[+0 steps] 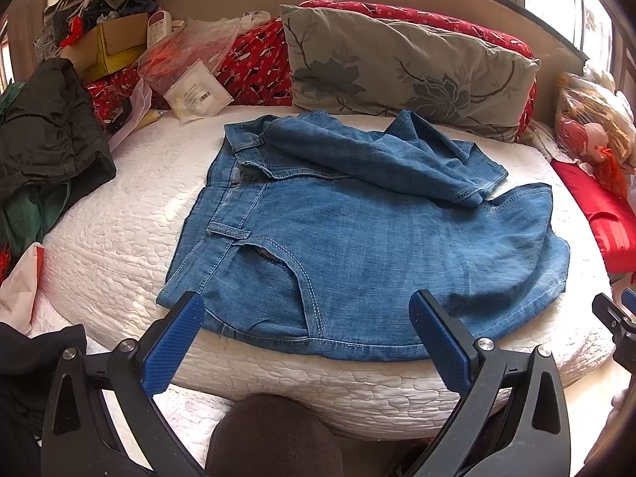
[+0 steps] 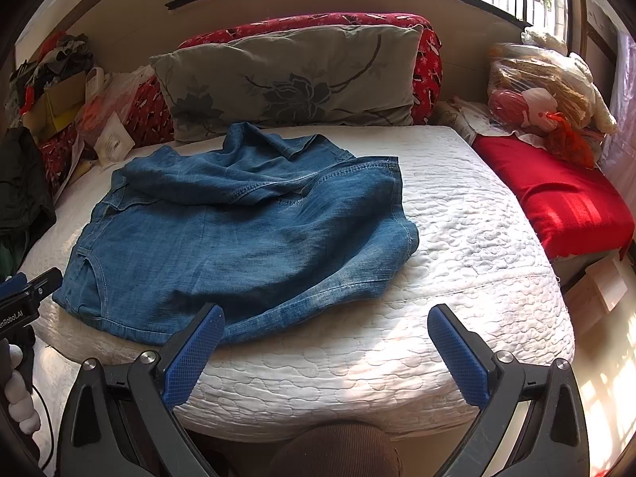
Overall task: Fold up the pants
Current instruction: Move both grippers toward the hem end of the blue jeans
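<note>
Blue denim pants lie partly folded on a white quilted mattress, waistband to the left and one leg bunched over the far part. My left gripper hangs open just above the pants' near hem, nothing between its blue pads. In the right wrist view the same pants lie left of centre on the mattress. My right gripper is open over the mattress's near edge, its left pad by the pants' near right corner, touching nothing. The left gripper's body shows at the left edge.
A grey floral pillow leans on red patterned cushions at the back. Dark clothes, a cardboard box and plastic bags crowd the left. A red blanket and bagged yarn lie right. A brown-clad knee is below.
</note>
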Demonstrator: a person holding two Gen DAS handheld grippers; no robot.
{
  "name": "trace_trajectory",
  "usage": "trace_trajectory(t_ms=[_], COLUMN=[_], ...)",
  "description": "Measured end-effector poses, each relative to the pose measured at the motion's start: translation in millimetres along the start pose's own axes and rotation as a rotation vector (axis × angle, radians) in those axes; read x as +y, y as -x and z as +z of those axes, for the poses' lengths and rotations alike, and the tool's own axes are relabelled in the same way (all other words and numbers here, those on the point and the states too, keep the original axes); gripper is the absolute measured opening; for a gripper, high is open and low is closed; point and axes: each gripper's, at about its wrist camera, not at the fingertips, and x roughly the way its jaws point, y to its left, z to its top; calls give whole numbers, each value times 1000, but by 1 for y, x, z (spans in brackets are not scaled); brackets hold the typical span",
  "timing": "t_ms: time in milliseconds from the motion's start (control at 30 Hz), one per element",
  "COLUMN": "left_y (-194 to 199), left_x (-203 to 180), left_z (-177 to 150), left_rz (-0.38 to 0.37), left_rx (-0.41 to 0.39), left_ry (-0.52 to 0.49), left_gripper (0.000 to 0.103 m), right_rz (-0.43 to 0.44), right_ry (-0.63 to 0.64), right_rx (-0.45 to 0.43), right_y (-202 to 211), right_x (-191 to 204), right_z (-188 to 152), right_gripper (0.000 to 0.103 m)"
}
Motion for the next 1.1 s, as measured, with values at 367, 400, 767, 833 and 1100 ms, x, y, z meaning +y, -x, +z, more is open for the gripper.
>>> trace_trajectory(t_ms=[367, 400, 767, 833, 1100], left_y=[-3, -4, -14, -16, -23], left_x=[-2, -2, 1, 2, 4], left_z=[4, 4, 4, 4, 5], left_rz=[-5, -5, 3, 4, 7], left_rx=[7, 10, 34, 38, 55], left_ry=[6, 8, 24, 25, 27], left_gripper=[103, 103, 103, 103, 103], right_rz=[14, 13, 9, 12, 32], right_ry=[-12, -10, -22, -27, -48], right_rx=[21, 18, 34, 38, 53], right_y=[-10, -11, -19, -20, -27], right_x=[-7, -7, -9, -10, -8], right_z=[0, 0, 0, 0, 1], right_gripper=[103, 103, 103, 103, 103])
